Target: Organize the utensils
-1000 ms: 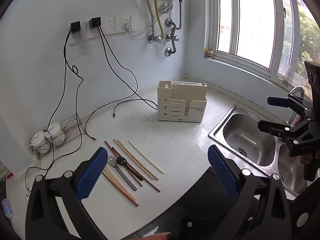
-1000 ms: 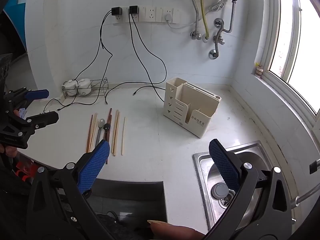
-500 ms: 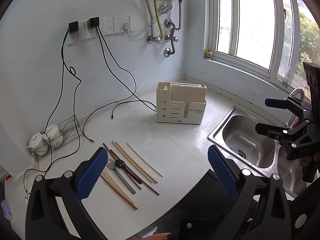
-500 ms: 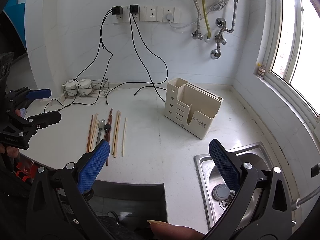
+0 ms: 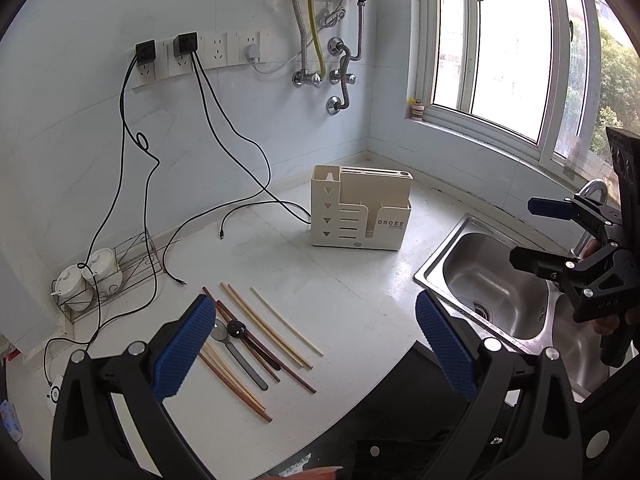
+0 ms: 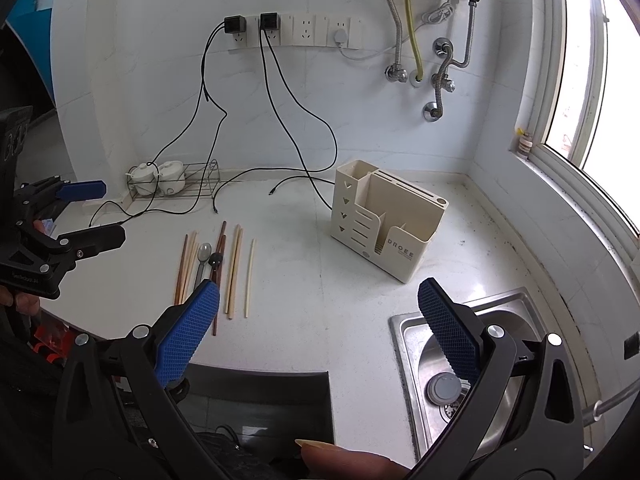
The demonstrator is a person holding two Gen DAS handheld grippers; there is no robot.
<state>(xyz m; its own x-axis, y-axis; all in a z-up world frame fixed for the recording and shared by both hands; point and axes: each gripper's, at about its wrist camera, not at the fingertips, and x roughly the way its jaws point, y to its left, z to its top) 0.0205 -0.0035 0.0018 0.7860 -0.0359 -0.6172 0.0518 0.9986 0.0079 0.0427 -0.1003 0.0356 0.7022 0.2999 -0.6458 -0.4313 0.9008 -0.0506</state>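
I hold both blue-padded grippers, left (image 5: 316, 344) and right (image 6: 320, 328), spread wide above wooden chopsticks (image 5: 264, 330) near the cream plastic utensil holder (image 5: 360, 212).

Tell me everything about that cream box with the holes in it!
The cream utensil holder looks like smooth plastic and stands upright on the white counter, near the back corner. It has a tall back section with slots along its top, a side column with triangle cut-outs, and a lower front pocket printed with "DROEE". Its compartments look empty as far as can be seen. A black cable runs close beside it. Neither pair of tongs touches it.
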